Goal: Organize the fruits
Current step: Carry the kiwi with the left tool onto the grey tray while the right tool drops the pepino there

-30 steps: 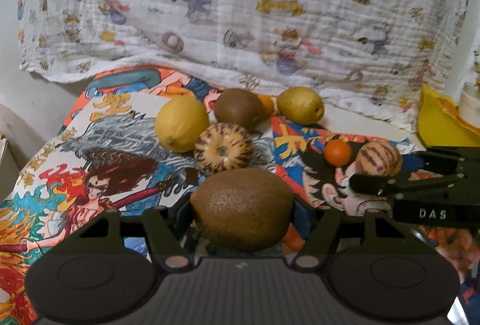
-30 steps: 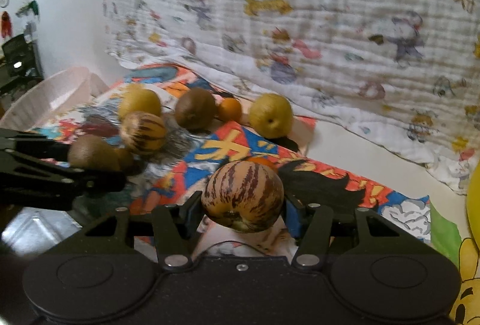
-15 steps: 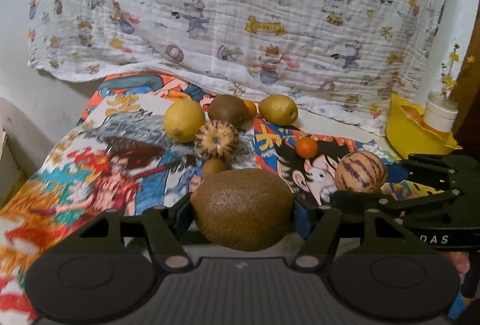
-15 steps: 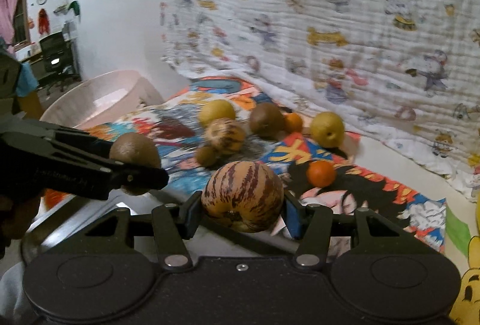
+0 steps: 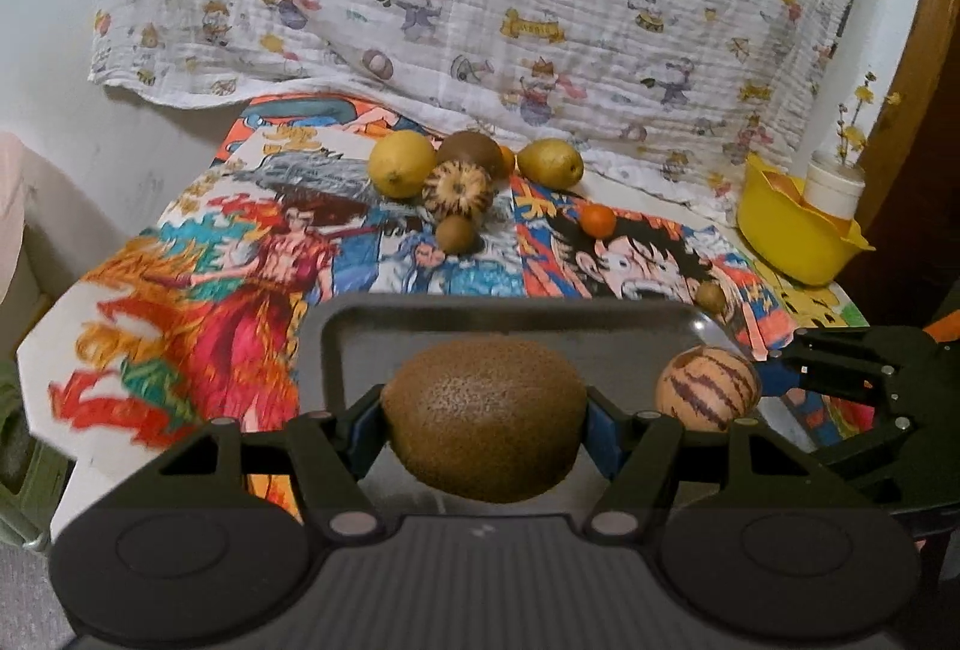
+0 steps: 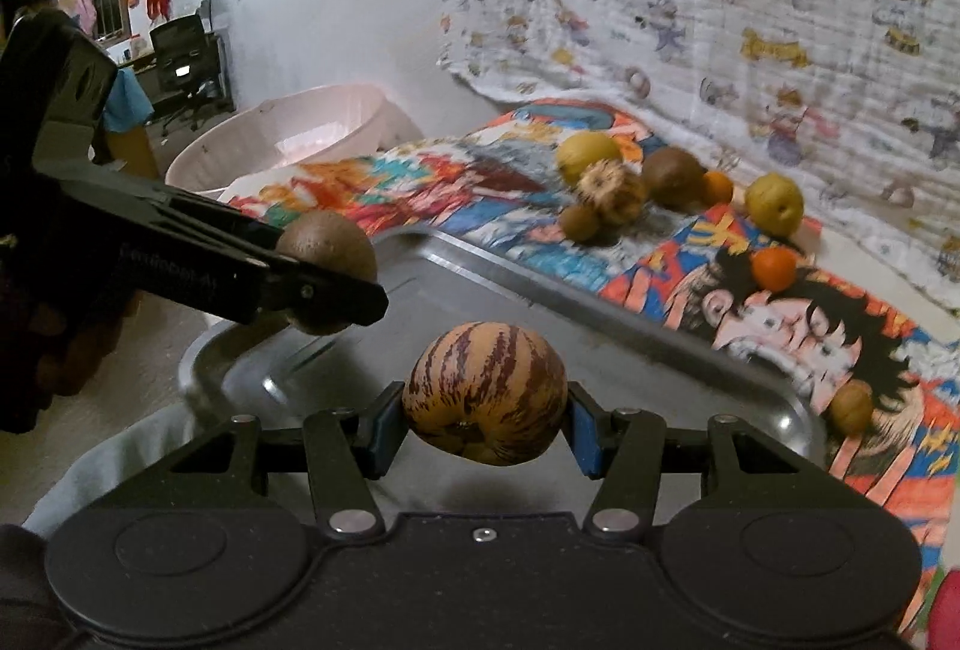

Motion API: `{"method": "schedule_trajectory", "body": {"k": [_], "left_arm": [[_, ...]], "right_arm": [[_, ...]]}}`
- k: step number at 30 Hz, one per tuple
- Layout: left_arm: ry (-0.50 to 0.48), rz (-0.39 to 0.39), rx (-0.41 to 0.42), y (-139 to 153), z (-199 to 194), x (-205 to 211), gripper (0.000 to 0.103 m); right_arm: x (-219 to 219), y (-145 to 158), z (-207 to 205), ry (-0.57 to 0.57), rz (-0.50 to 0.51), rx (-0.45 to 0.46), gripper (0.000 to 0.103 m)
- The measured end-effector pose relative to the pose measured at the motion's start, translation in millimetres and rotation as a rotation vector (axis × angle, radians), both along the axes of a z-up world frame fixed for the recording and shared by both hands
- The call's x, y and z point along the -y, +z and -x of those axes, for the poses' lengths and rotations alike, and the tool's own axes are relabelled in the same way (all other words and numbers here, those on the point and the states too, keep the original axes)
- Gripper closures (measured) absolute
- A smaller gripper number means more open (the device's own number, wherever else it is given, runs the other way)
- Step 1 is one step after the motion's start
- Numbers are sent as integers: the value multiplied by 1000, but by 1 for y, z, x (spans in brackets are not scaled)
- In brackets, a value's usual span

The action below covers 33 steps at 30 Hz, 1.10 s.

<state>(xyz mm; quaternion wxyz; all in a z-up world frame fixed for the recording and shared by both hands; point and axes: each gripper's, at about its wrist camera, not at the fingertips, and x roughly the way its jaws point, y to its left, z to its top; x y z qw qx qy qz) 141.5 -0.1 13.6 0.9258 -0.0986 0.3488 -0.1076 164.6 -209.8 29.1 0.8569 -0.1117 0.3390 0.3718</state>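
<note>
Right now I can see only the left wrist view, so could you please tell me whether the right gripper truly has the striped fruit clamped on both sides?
Observer: Yes. In the right wrist view the blue pads of the right gripper press the striped fruit from both sides, above the metal tray.
Operator: Thank you. Is the tray's near left corner, which the kiwi hides from me, bare?
Observer: Yes, that corner shows bare metal.
Operator: And what stands beyond the table's left end?
Observer: A pale pink tub, past the kiwi that the left gripper holds.
</note>
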Motion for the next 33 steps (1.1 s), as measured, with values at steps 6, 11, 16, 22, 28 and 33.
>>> {"method": "schedule_trajectory", "body": {"k": [6, 11, 16, 22, 28, 33], "left_arm": [[-47, -33, 7, -5, 18, 3, 33], [-58, -66, -2, -11, 26, 7, 33], [-71, -113, -5, -16, 30, 11, 32], [-78, -121, -2, -18, 31, 12, 32], [-72, -98, -11, -19, 30, 8, 30], [-72, -91, 17, -13, 33, 4, 22]], "right_arm": [[1, -7, 13, 8, 9, -21, 47], [1, -13, 18, 14, 25, -22, 47], [0, -18, 21, 20, 46, -12, 46], [1, -20, 22, 21, 44, -2, 46], [3, -21, 22, 16, 35, -12, 41], [10, -22, 21, 9, 30, -20, 37]]}}
